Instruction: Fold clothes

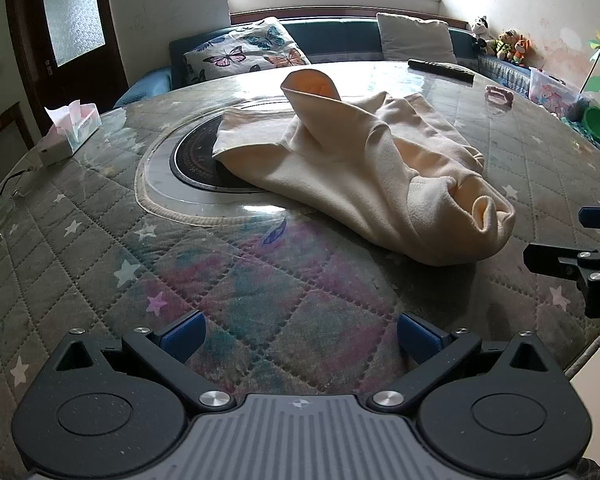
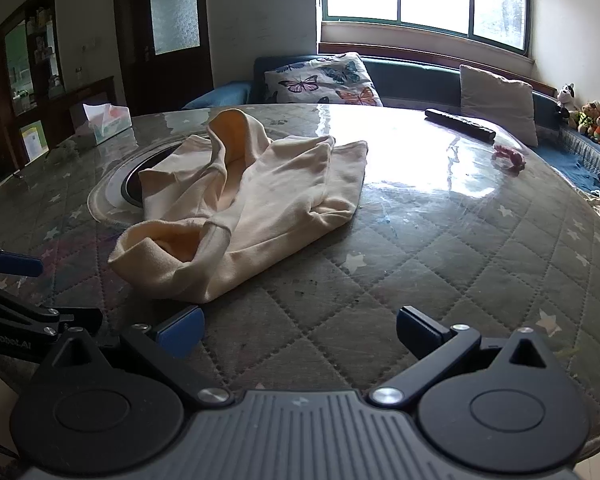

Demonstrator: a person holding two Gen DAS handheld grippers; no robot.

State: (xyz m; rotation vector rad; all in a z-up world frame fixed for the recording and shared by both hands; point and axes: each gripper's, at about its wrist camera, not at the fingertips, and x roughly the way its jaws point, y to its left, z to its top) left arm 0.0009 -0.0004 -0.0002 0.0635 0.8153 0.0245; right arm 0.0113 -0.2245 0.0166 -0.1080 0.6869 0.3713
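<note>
A cream garment (image 1: 348,164) lies crumpled on the round quilted table (image 1: 100,240), partly over a dark round inset. One tube-like opening stands up at its far side and a rolled cuff faces the near right. It also shows in the right wrist view (image 2: 252,196). My left gripper (image 1: 300,340) is open and empty, low over the table's near edge, short of the garment. My right gripper (image 2: 298,336) is open and empty, just short of the garment's near hem. Each gripper shows at the edge of the other's view.
A tissue box (image 1: 70,132) stands at the table's left edge, with glasses (image 1: 4,200) near it. A remote (image 1: 440,69) and a pink object (image 1: 498,96) lie at the far right. A sofa with cushions (image 1: 244,54) stands behind the table.
</note>
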